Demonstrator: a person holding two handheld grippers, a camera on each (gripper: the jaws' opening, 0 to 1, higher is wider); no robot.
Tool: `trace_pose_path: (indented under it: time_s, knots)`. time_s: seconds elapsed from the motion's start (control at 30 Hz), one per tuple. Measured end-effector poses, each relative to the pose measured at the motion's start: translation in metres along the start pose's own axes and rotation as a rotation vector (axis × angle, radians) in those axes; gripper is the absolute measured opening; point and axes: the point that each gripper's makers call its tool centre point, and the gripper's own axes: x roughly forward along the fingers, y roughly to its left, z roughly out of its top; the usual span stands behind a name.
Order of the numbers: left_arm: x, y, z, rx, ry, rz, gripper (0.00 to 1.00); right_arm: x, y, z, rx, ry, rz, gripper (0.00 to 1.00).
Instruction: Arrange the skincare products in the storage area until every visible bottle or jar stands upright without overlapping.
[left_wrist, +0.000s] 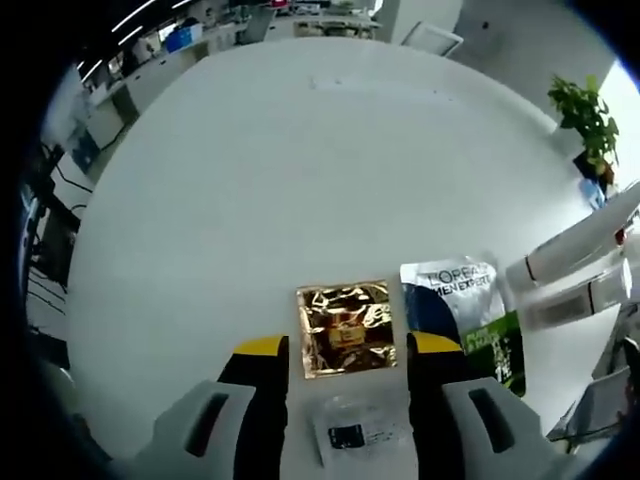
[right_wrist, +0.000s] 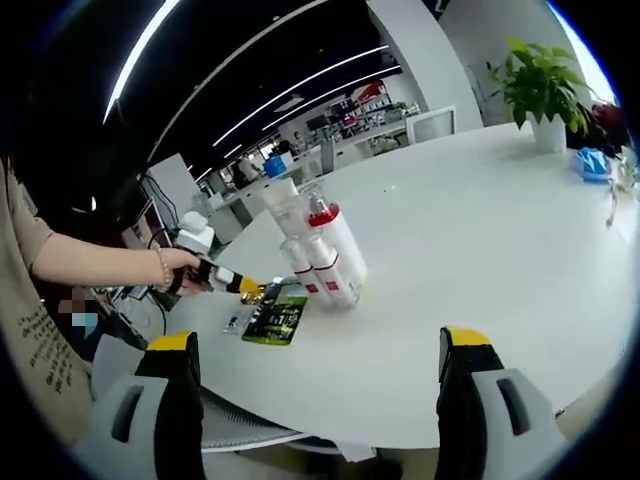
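Observation:
A gold foil sachet (left_wrist: 345, 328) lies flat on the white table (left_wrist: 300, 170), just ahead of and between the jaws of my left gripper (left_wrist: 348, 350), which is open and holds nothing. Right of it lies a white, blue and green sachet (left_wrist: 465, 310), and a small clear packet (left_wrist: 355, 432) rests between the jaws nearer the camera. White bottles (left_wrist: 580, 270) lie on their sides at the right edge. In the right gripper view these red-trimmed bottles (right_wrist: 322, 255) cluster mid-table beside the sachet (right_wrist: 275, 318). My right gripper (right_wrist: 318, 340) hangs open, off the near table edge.
A hand (right_wrist: 180, 268) holds the left gripper (right_wrist: 252, 290) low over the sachets. A potted plant (right_wrist: 540, 85) stands at the table's far side, also seen as a plant (left_wrist: 585, 115). Office desks (right_wrist: 330, 140) lie beyond the broad bare tabletop (right_wrist: 480, 220).

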Motion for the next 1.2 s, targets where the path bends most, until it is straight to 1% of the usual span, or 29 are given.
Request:
trace_pose_path:
  time_s: [0.1,0.2,0.27,0.3,0.33,0.37,0.4,0.47,0.57,0.67,0.8,0.87,0.93,1.03,1.07,1.13,1.2]
  knots:
    - [-0.008,0.002,0.004,-0.005,-0.031,-0.016,0.51,0.003,0.005,0.001,-0.008,-0.003,0.005,1.00]
    - [-0.016,0.002,0.008,0.002,-0.068,-0.065,0.57,0.007,0.012,0.002,-0.018,-0.007,0.015,1.00]
    - [-0.024,0.006,0.008,0.008,-0.085,-0.074,0.60,0.010,0.019,0.002,-0.030,-0.004,0.025,1.00]
    - [-0.028,0.005,0.010,0.013,-0.113,-0.098,0.64,0.012,0.022,0.002,-0.035,-0.002,0.032,1.00]
    - [-0.031,0.005,0.009,0.014,-0.122,-0.115,0.67,0.014,0.026,0.002,-0.039,-0.001,0.039,1.00]
    - [-0.035,0.005,0.008,0.028,-0.136,-0.140,0.70,0.015,0.028,0.001,-0.042,0.000,0.044,1.00]
    - [-0.039,0.005,0.006,0.038,-0.145,-0.152,0.74,0.017,0.031,0.001,-0.047,0.001,0.050,1.00]
    - [-0.048,0.004,0.006,0.088,-0.192,-0.190,0.79,0.021,0.037,0.001,-0.055,0.006,0.063,1.00]
    - [-0.063,0.004,-0.004,0.172,-0.231,-0.223,0.83,0.029,0.045,-0.001,-0.072,0.014,0.075,1.00]
    - [-0.081,0.006,-0.015,0.249,-0.285,-0.246,0.89,0.034,0.050,0.000,-0.079,0.017,0.085,1.00]
    - [-0.100,0.008,-0.031,0.275,-0.319,-0.277,0.97,0.040,0.060,0.003,-0.100,0.020,0.100,1.00]
    - [-0.111,0.008,-0.036,0.288,-0.353,-0.296,0.97,0.042,0.063,0.004,-0.109,0.017,0.102,1.00]
    - [-0.119,0.009,-0.042,0.298,-0.364,-0.310,0.97,0.043,0.065,0.005,-0.115,0.016,0.104,1.00]
    - [-0.136,0.009,-0.050,0.353,-0.406,-0.334,0.97,0.044,0.067,0.004,-0.123,0.017,0.102,1.00]
    - [-0.139,0.010,-0.053,0.361,-0.407,-0.336,0.97,0.044,0.068,0.004,-0.124,0.016,0.102,1.00]
    - [-0.147,0.012,-0.059,0.354,-0.422,-0.353,0.97,0.045,0.070,0.003,-0.126,0.014,0.101,1.00]
    - [-0.156,0.014,-0.064,0.351,-0.450,-0.366,0.97,0.045,0.072,0.003,-0.124,0.010,0.103,1.00]
